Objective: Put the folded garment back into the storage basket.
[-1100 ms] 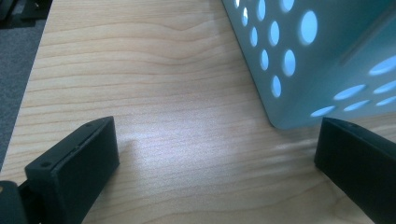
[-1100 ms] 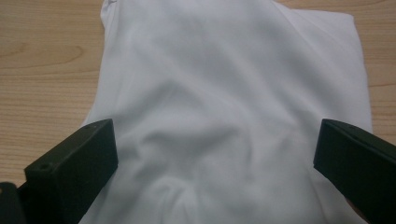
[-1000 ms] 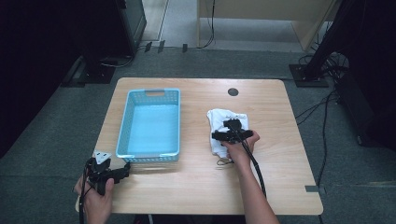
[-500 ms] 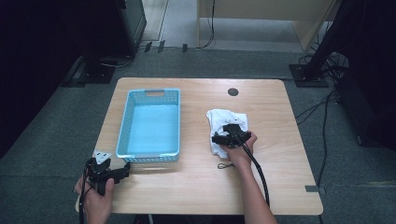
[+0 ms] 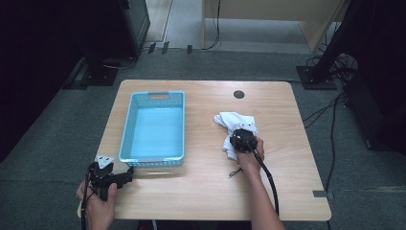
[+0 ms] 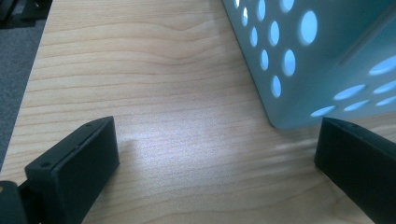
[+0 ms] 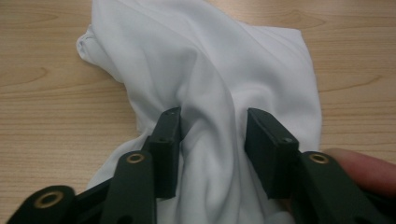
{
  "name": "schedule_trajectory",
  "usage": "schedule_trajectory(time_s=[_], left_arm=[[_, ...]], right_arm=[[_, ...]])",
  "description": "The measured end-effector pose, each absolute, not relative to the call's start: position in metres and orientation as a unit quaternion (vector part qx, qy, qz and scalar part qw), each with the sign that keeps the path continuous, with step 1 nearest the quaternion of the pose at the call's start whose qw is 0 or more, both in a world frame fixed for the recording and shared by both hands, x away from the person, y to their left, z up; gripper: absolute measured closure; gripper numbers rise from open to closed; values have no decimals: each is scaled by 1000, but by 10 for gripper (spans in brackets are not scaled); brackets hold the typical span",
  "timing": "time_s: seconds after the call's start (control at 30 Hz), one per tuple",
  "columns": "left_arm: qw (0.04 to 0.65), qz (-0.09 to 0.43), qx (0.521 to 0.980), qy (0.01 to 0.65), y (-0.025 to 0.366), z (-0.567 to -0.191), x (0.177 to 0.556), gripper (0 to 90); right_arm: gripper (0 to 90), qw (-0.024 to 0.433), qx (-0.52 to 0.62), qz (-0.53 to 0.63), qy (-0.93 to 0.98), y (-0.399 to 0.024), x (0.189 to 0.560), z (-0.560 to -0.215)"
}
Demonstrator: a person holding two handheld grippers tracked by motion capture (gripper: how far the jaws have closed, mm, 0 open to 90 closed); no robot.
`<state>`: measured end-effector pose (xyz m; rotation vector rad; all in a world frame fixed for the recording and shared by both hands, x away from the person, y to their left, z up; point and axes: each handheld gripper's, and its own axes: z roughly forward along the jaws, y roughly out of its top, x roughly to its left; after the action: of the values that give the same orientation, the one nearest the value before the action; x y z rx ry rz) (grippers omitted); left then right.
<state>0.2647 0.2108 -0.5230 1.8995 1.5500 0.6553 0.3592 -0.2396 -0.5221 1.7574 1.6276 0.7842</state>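
A crumpled white cloth (image 5: 233, 120) lies on the right half of the wooden table (image 5: 201, 191). My right gripper (image 5: 242, 140) sits on the cloth's near part. In the right gripper view its jaws have just been closing, and a raised fold of the cloth (image 7: 210, 70) is now pinched between its fingertips (image 7: 169, 122). A light blue perforated basket (image 5: 125, 129) stands empty on the left half of the table. My left gripper (image 5: 125, 173) rests by the basket's near left corner (image 6: 299, 60), open, with bare wood between its jaws.
A round dark grommet (image 5: 239, 94) sits in the tabletop behind the cloth. A small dark bit (image 5: 233, 172) lies on the wood near my right wrist. The right gripper's cable (image 5: 269, 179) trails back along the forearm. Grey carpet surrounds the table.
The right gripper's jaws have drawn together on the cloth and gathered a fold between them. The left hand and the basket have stayed put.
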Motion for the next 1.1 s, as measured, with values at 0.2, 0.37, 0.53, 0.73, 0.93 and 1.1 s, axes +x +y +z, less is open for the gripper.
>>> schedule_trajectory(time_s=[0.2, 0.37, 0.53, 0.73, 0.93, 1.1], left_arm=[[297, 247, 715, 583, 211, -523, 265, 0], [297, 247, 715, 583, 211, -523, 265, 0], [297, 247, 715, 583, 211, -523, 265, 0], [297, 246, 715, 583, 211, -523, 265, 0], [298, 247, 714, 584, 211, -523, 265, 0], [298, 247, 714, 584, 211, -523, 265, 0]], right_arm=[[691, 315, 668, 294, 606, -241, 360, -522], [709, 307, 679, 304, 593, -242, 361, -521], [714, 310, 676, 320, 588, -238, 359, -509], [713, 312, 668, 339, 584, -231, 357, -489], [713, 315, 656, 358, 585, -219, 356, -469], [713, 315, 648, 371, 586, -208, 355, -456]])
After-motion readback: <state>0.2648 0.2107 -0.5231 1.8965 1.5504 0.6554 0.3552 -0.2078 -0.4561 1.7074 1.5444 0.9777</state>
